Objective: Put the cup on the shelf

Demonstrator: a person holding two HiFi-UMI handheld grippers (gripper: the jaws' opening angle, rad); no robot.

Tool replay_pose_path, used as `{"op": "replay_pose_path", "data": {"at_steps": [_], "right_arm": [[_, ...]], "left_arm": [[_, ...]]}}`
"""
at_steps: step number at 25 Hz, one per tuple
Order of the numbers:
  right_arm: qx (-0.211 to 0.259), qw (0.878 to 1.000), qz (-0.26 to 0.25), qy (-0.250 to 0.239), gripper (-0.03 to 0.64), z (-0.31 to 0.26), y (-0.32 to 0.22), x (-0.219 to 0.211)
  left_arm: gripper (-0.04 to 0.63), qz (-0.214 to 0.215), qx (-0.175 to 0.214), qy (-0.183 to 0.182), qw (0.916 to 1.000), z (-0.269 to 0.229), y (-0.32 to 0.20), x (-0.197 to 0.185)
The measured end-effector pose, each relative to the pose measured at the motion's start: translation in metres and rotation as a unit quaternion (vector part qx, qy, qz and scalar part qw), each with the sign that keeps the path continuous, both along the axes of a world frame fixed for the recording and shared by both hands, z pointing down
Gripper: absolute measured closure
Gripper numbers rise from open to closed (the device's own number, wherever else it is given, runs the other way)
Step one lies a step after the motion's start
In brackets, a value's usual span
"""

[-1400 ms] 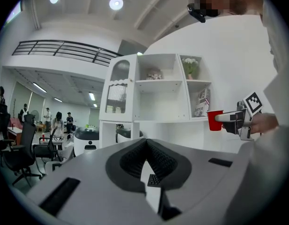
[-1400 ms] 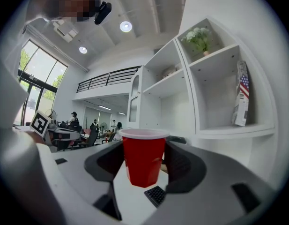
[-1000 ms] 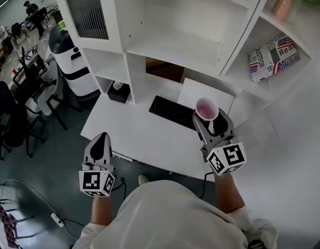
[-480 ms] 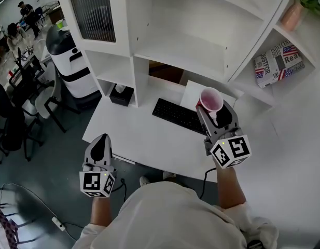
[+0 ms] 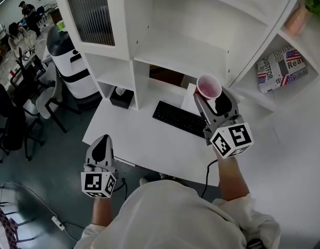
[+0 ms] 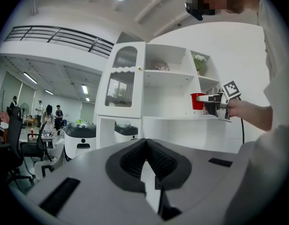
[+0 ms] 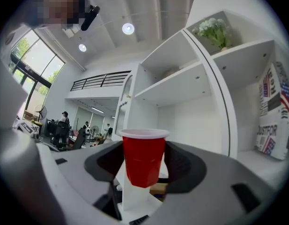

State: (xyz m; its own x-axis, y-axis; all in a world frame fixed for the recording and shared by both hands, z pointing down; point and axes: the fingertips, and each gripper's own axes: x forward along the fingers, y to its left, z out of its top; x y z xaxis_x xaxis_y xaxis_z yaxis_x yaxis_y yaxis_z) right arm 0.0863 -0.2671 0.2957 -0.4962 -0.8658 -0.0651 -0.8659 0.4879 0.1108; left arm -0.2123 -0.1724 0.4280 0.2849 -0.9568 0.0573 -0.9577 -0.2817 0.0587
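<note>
Our right gripper (image 5: 211, 95) pinches a red plastic cup (image 7: 144, 156) with a white rim, upright, held in the air in front of the white shelf unit (image 5: 191, 45) and not resting on any board. Our left gripper (image 6: 145, 146) hangs low with its jaws pressed together on nothing. Below the cup lie a black keyboard (image 5: 179, 119) and the white desk (image 5: 128, 134). On a right-hand shelf leans a stars-and-stripes printed thing (image 5: 281, 69), perhaps a folded paper, reading "JUSTFOR" and "Real". A pink vase (image 5: 297, 17) stands above it.
</note>
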Motion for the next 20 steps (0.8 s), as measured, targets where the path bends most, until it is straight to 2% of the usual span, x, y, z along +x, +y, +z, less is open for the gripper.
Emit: {"op": "replay_pose_path", "data": {"at_steps": [20], "right_arm": [[-0.001, 1.0, -0.011, -0.001, 0.342, -0.029, -0.089, -0.008]], "left_arm": [[0.594, -0.021, 0.001, 0.006, 0.9998, 0.001, -0.008, 0.002]]}}
